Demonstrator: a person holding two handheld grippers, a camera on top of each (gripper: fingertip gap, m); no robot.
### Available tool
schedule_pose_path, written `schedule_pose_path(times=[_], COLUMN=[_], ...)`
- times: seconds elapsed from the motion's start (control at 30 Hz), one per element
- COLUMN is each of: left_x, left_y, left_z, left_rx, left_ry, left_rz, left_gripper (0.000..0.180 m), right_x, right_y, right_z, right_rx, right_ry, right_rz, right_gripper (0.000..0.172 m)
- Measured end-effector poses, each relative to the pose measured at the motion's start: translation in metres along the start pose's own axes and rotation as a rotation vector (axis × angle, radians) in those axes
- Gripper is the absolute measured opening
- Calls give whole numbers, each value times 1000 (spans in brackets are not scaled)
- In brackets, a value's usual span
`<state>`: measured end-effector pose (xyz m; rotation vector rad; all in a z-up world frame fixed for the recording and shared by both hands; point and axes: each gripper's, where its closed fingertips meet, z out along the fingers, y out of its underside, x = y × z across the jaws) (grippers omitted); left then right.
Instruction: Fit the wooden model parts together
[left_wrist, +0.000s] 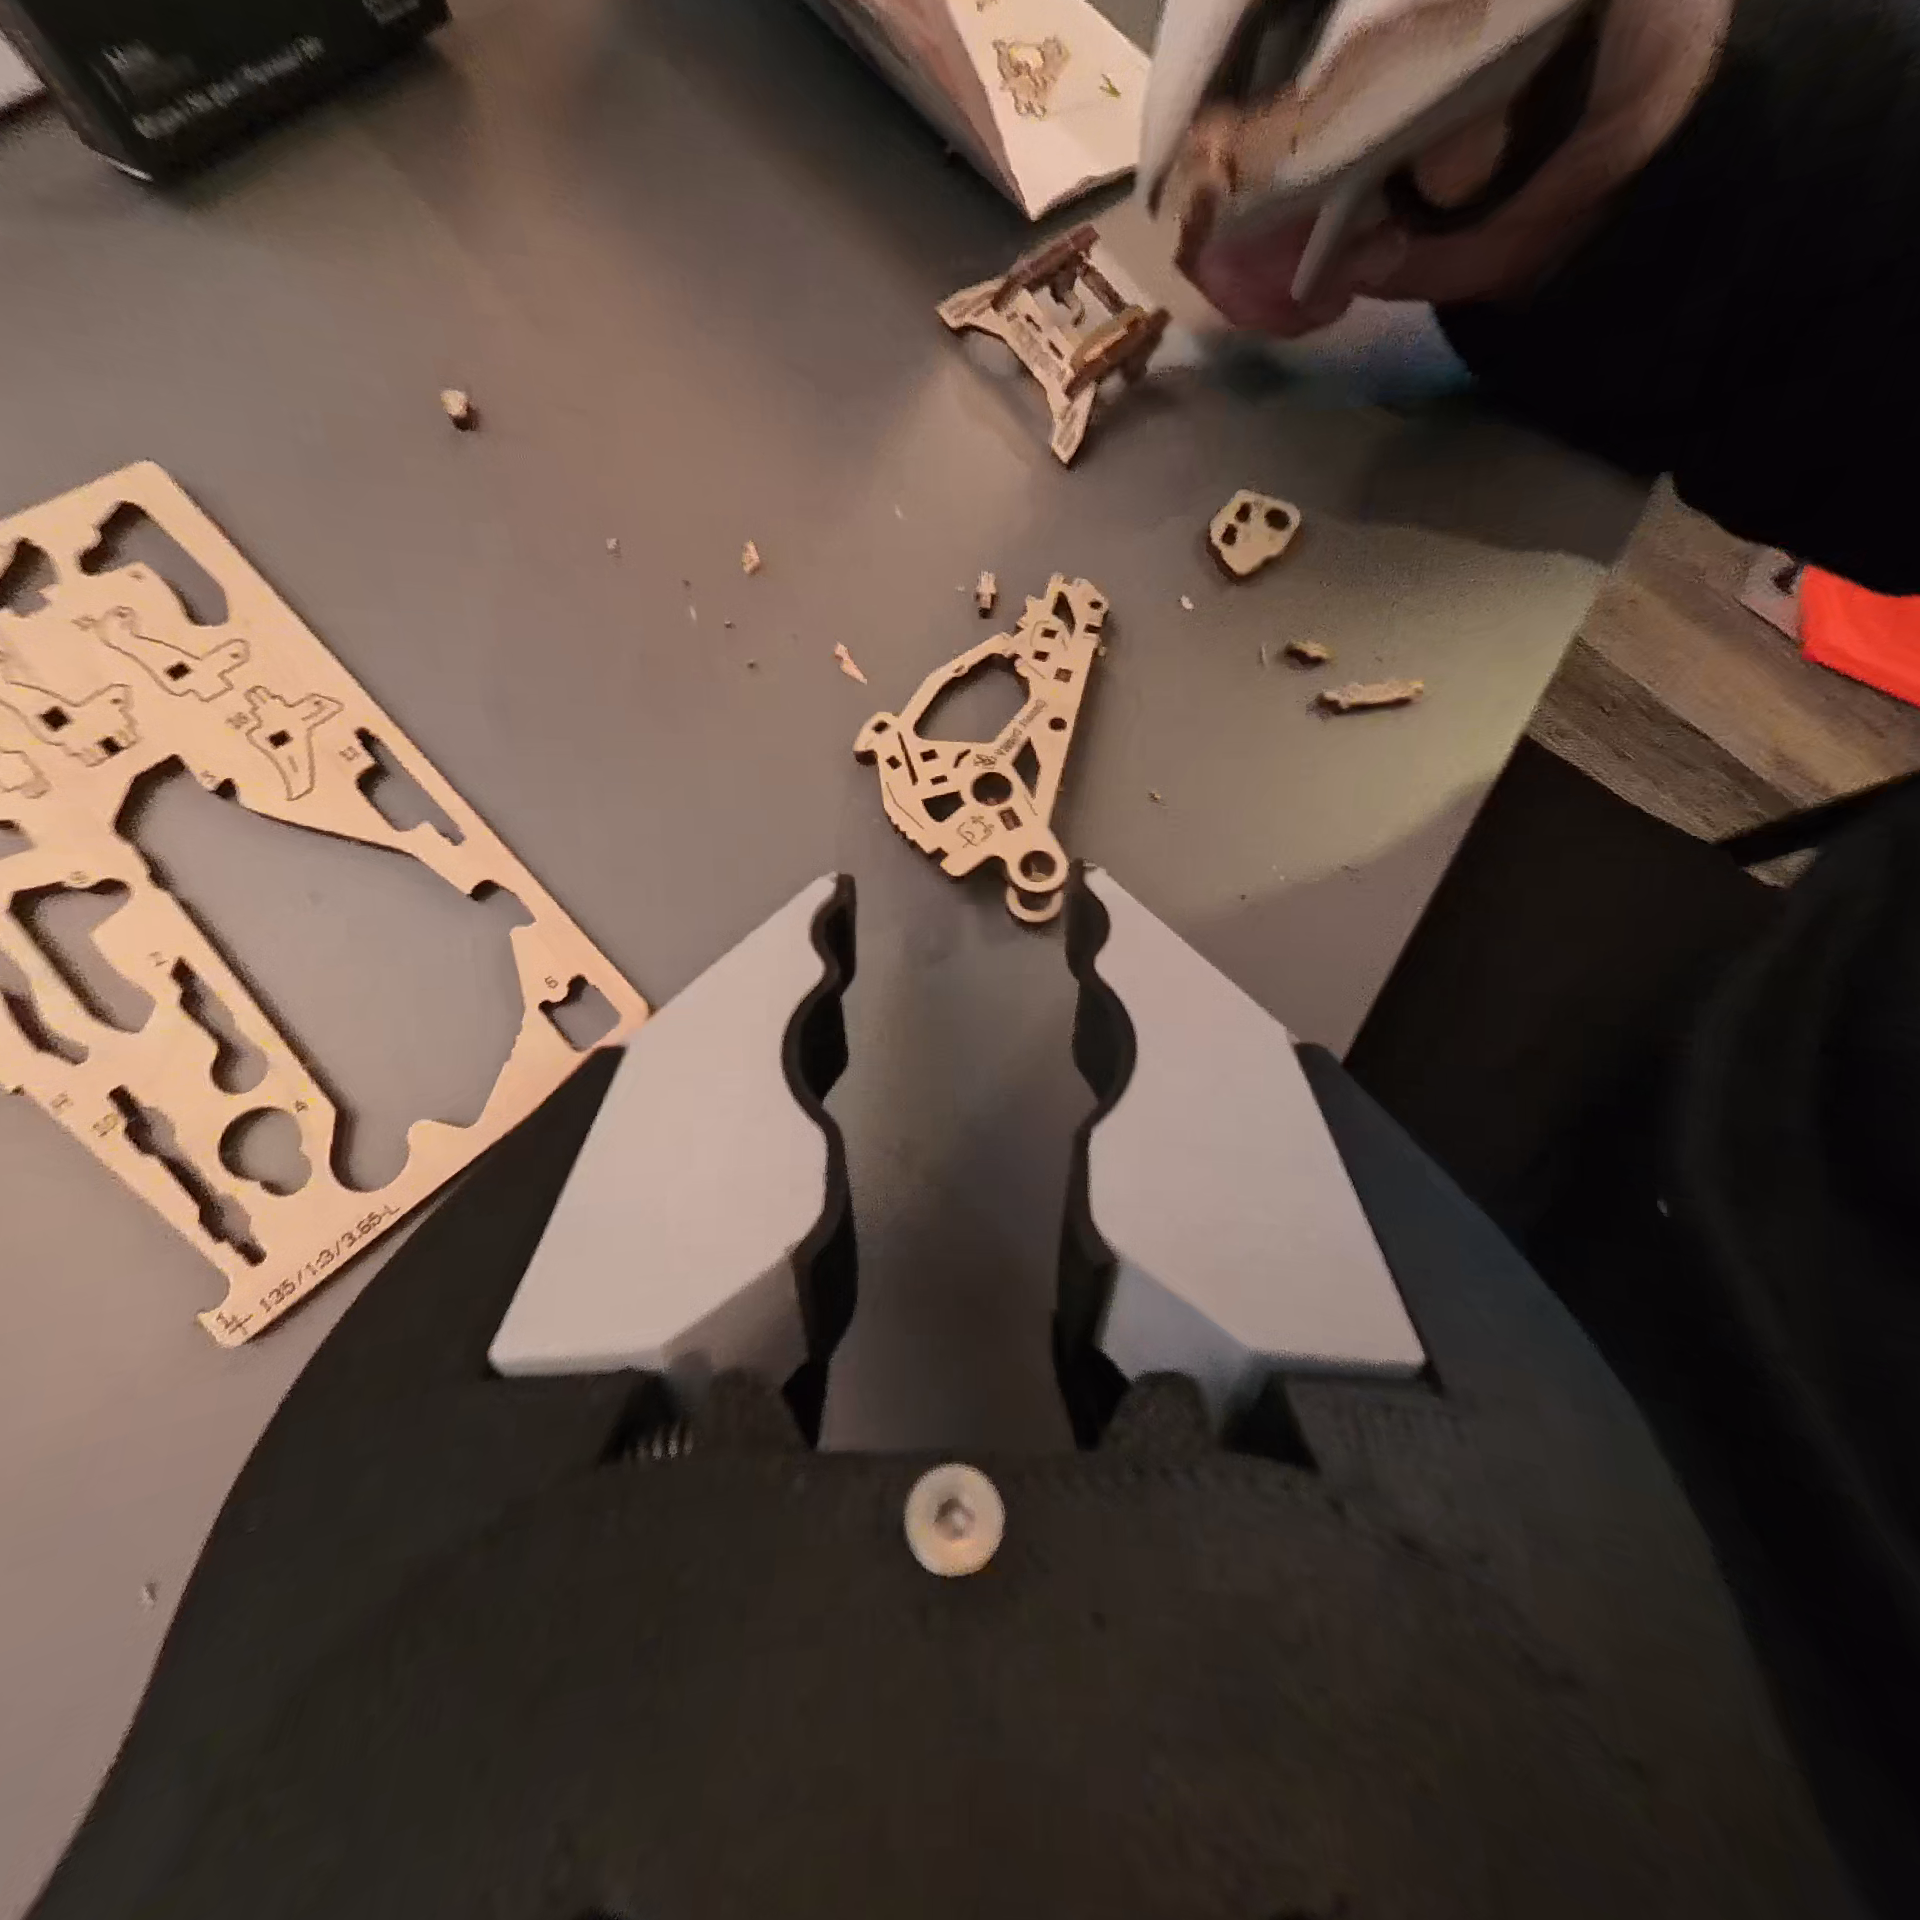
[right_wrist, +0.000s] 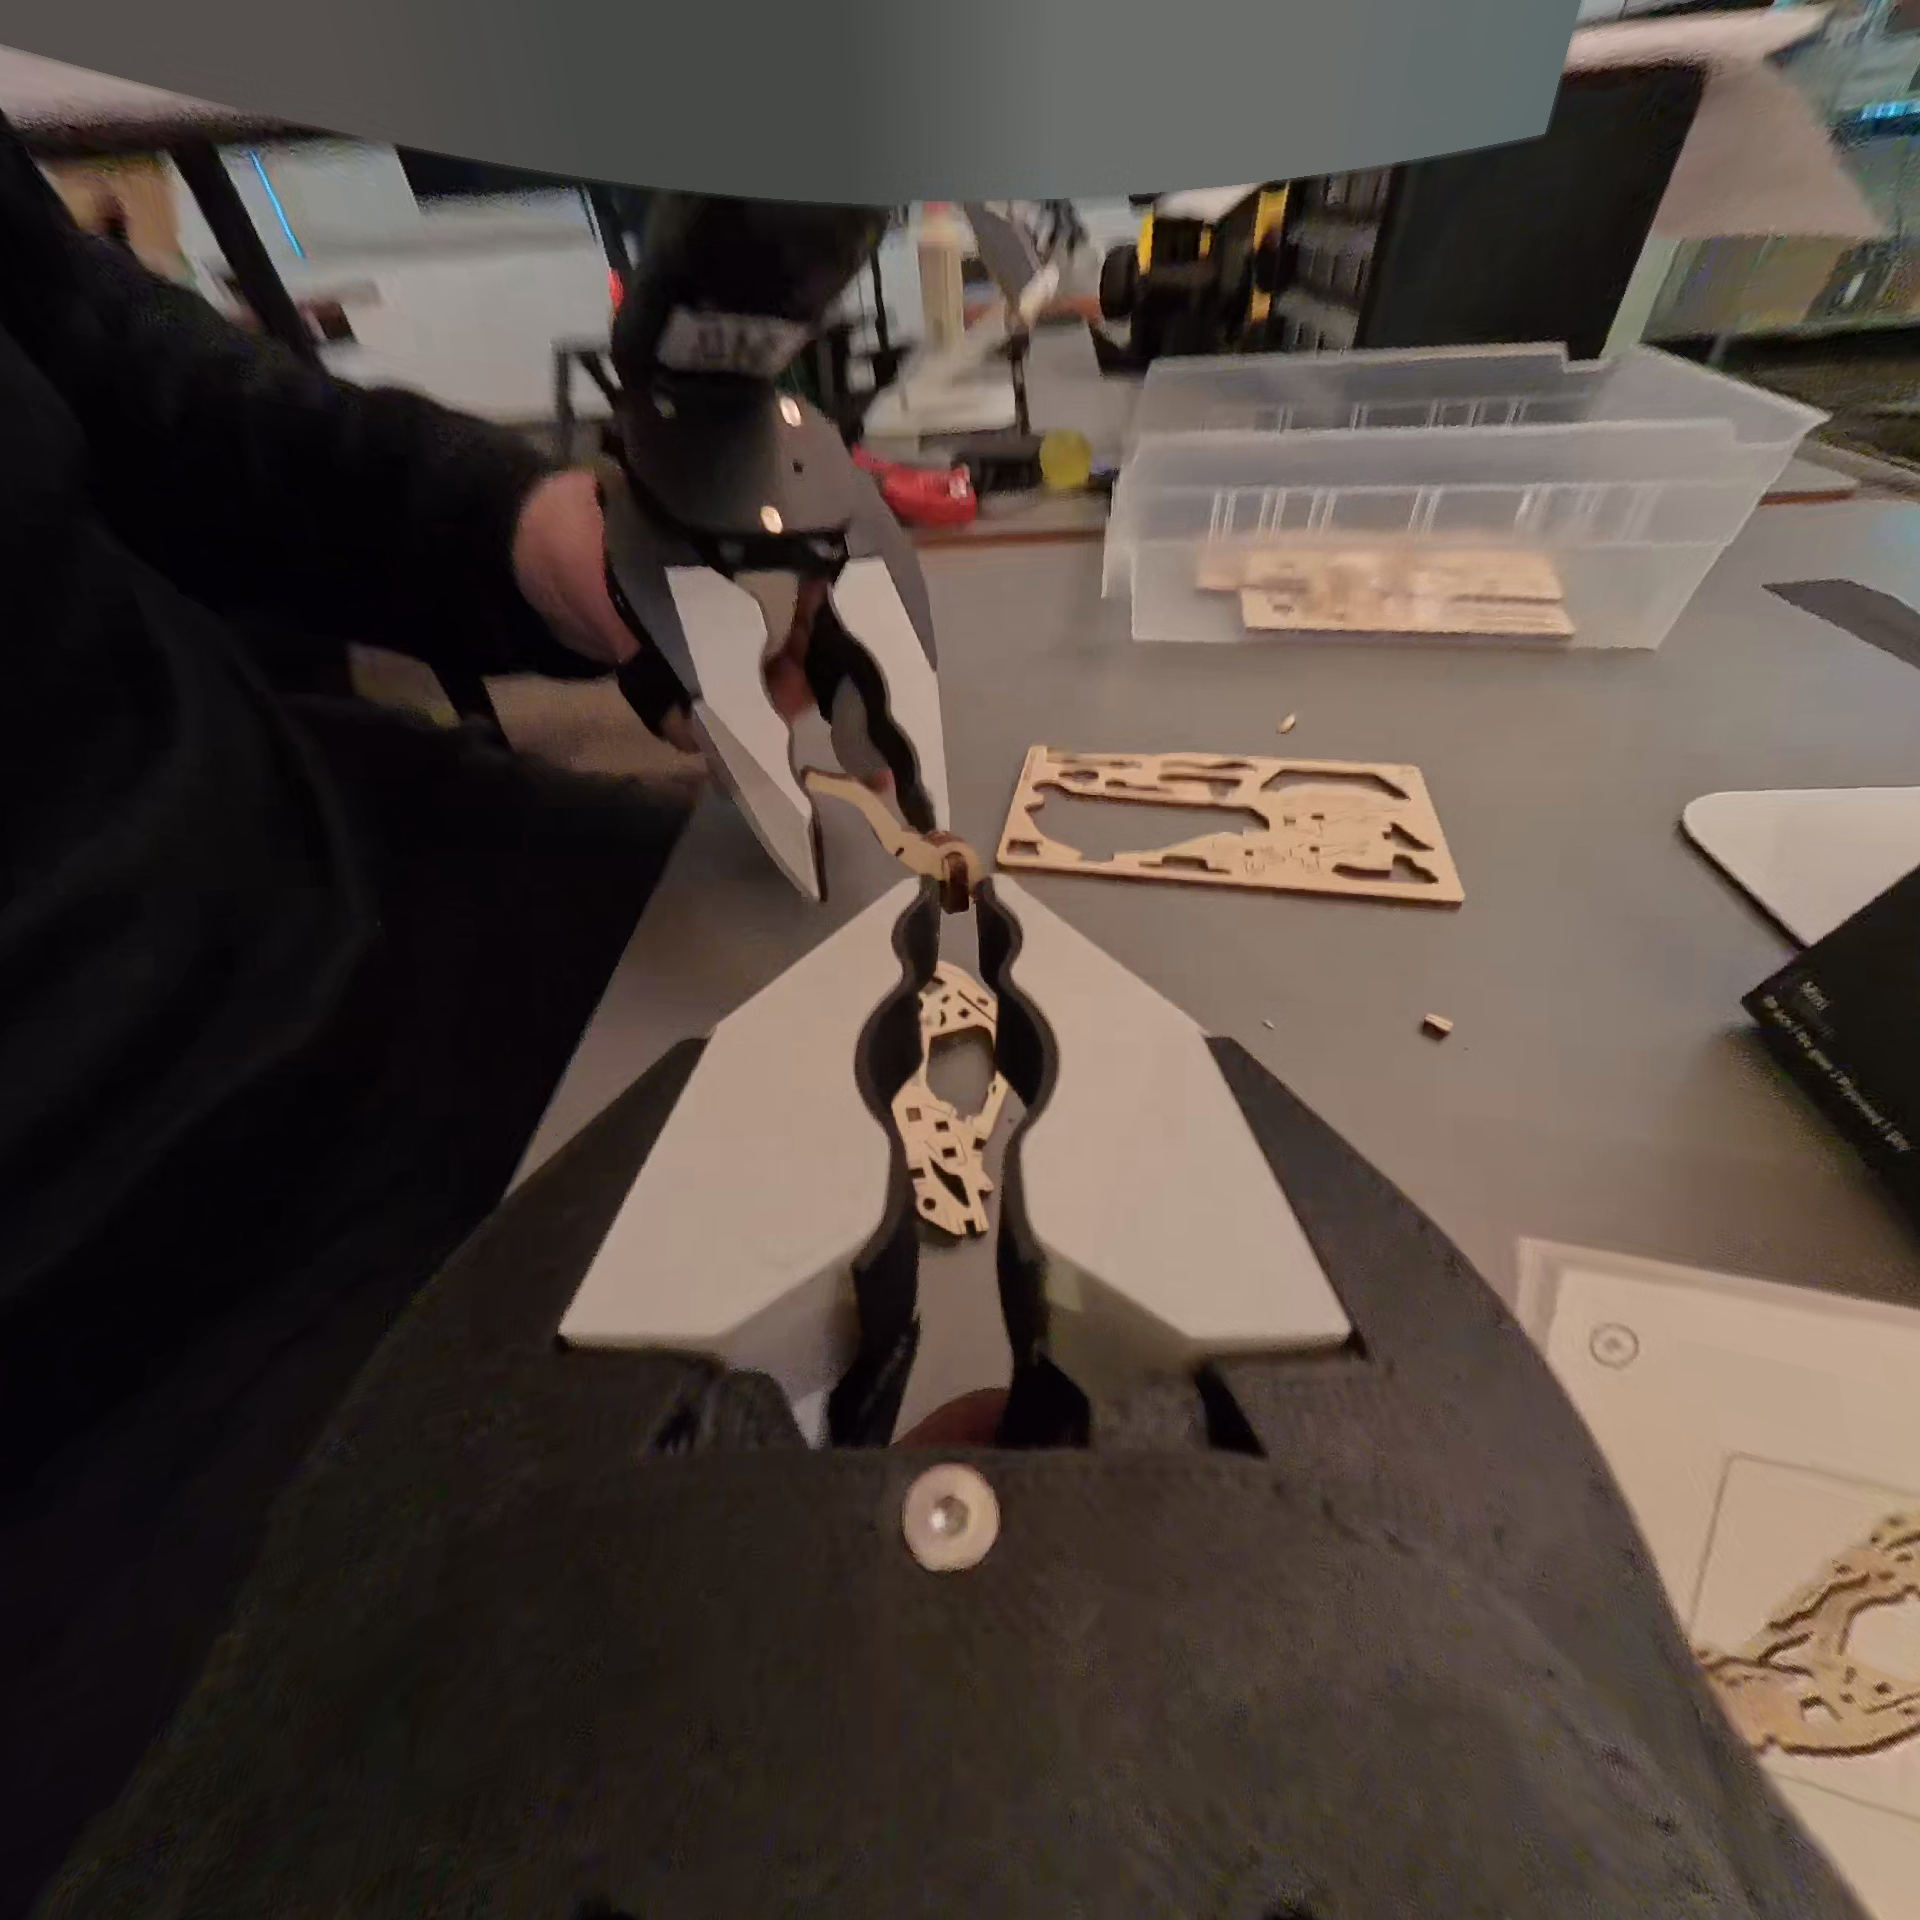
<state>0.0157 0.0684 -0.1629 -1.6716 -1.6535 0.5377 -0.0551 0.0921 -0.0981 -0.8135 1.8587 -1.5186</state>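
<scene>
Wooden part (right_wrist: 951, 868) — between right jaws' tips

A grey bench (left_wrist: 644, 343) carries a punched-out wooden sheet (left_wrist: 260, 935) and a flat triangular part (left_wrist: 987, 748). Wood scraps (left_wrist: 1361, 694) lie scattered nearby. A clear plastic bin (right_wrist: 1434, 499) stands farther back.

Tan wooden parts (left_wrist: 982, 758) (laser-cut), grey table (left_wrist: 644, 416)

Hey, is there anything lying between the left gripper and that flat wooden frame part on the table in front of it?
Nothing visible. The open left gripper sits just short of the frame part, with only bare grey table between them. The wood chips lie off to the side.
</scene>
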Motion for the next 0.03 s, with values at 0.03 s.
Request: schedule_pose_path(times=[0.03], left_x=[1], left_y=[0], left_z=[1], left_rx=[11], left_ry=[-14], left_rz=[0], left_gripper=[41], right_x=[-2], right_y=[4], right_z=[6], right_rx=[-57], right_ry=[16], right_rz=[-33], right_gripper=[4])
